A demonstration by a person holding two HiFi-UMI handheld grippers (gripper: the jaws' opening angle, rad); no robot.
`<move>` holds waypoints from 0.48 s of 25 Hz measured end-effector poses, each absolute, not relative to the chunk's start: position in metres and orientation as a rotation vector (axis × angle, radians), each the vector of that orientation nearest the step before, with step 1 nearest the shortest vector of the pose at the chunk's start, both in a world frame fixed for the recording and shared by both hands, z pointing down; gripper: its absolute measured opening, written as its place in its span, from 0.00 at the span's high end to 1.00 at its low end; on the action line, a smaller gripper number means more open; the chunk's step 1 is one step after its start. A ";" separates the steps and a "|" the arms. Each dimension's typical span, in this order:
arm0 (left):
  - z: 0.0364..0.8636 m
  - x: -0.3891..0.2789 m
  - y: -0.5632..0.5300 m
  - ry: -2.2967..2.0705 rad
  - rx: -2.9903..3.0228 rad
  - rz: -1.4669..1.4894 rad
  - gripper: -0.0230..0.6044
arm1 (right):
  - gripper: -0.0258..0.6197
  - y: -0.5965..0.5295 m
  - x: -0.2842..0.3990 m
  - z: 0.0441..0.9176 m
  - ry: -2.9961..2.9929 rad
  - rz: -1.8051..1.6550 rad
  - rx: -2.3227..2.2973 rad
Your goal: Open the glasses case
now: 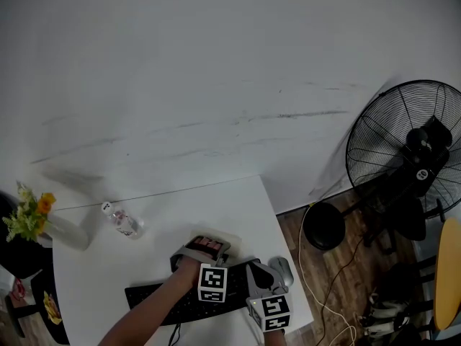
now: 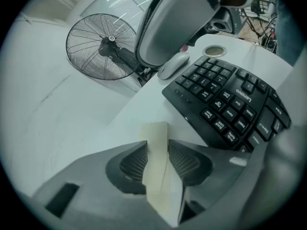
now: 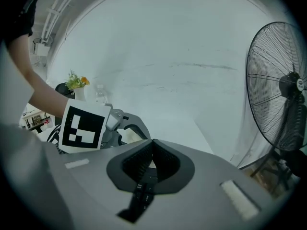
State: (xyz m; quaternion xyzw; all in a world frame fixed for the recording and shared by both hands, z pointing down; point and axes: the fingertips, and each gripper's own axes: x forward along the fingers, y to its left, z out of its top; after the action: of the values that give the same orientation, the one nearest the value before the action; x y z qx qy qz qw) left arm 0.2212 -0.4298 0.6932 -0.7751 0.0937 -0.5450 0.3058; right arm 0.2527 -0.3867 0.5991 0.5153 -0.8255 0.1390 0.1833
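In the left gripper view, the glasses case (image 2: pixel 158 143) shows as a flat cream piece standing on edge over the white table (image 2: pixel 129 114). My left gripper (image 2: pixel 157 150) is shut on it, one ribbed pad against each face. In the head view the case (image 1: pixel 209 244) appears as a pinkish strip at the left gripper (image 1: pixel 205 246), just behind the keyboard. My right gripper (image 1: pixel 259 269) hovers to the right, over the keyboard's end. Its jaws (image 3: pixel 152 143) meet at the tips with nothing between them.
A black keyboard (image 1: pixel 162 300) lies along the table's near edge, with a grey mouse (image 1: pixel 284 270) at its right end. A clear bottle (image 1: pixel 124 222) and a vase of flowers (image 1: pixel 32 218) stand at the left. A floor fan (image 1: pixel 407 150) is beyond the table's right edge.
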 end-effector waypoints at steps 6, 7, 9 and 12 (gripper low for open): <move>0.676 0.222 -0.433 0.289 -2.068 -1.400 0.81 | 0.95 -0.389 0.256 0.600 -2.314 0.389 1.460; 0.673 0.223 -0.434 0.301 -2.063 -1.387 0.83 | 0.95 -0.389 0.257 0.600 -2.311 0.390 1.463; 0.669 0.224 -0.438 0.317 -2.047 -1.369 0.87 | 0.95 -0.389 0.258 0.601 -2.305 0.392 1.464; 0.663 0.226 -0.444 0.339 -2.037 -1.353 0.89 | 0.94 -0.389 0.259 0.602 -2.300 0.397 1.463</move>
State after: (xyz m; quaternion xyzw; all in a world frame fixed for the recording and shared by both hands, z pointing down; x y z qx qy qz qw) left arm 0.2256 -0.4442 0.6628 -0.7788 0.1298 -0.5174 0.3299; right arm 0.2589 -0.3890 0.6021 0.5212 -0.8194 0.1413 0.1924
